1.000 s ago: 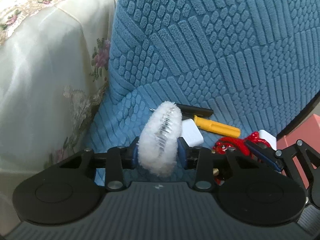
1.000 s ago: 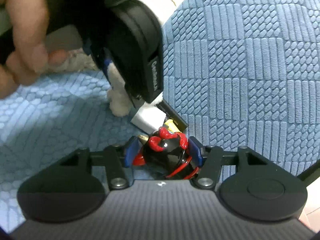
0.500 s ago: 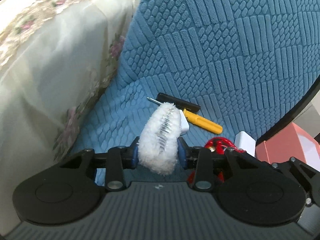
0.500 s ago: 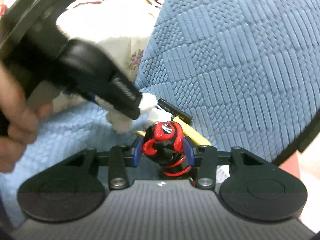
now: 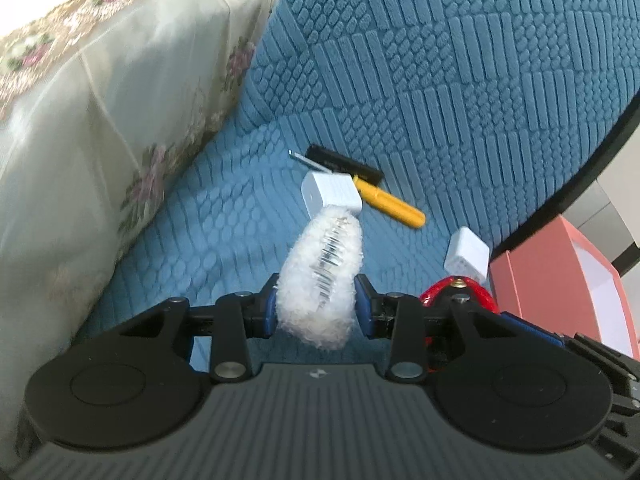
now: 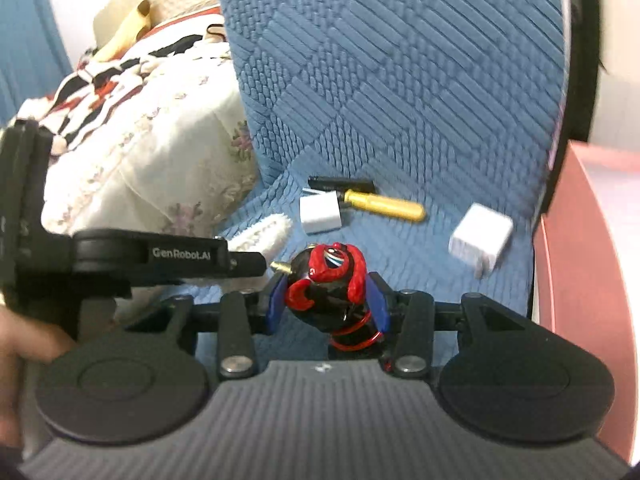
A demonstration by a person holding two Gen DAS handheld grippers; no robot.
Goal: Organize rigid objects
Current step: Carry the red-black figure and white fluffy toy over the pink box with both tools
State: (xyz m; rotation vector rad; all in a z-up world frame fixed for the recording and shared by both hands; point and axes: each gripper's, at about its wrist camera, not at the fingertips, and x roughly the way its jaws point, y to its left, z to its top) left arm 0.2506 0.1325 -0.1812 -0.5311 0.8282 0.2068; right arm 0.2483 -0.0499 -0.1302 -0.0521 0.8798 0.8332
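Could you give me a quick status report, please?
Left gripper shut on fluffy clip. Right gripper shut on red figurine. Nothing in the way.

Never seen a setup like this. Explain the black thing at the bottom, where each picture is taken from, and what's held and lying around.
There is no robot: a person holds a hand-held two-finger gripper in each hand, each with a camera looking along its fingers. The black shape at the bottom is the gripper's own body.

In the left camera's picture, the left gripper clamps a fluffy white clip. In the right camera's picture, the right gripper clamps a red-and-black figurine.

On the blue sofa seat lie two white chargers, a yellow-handled screwdriver and a black bar.
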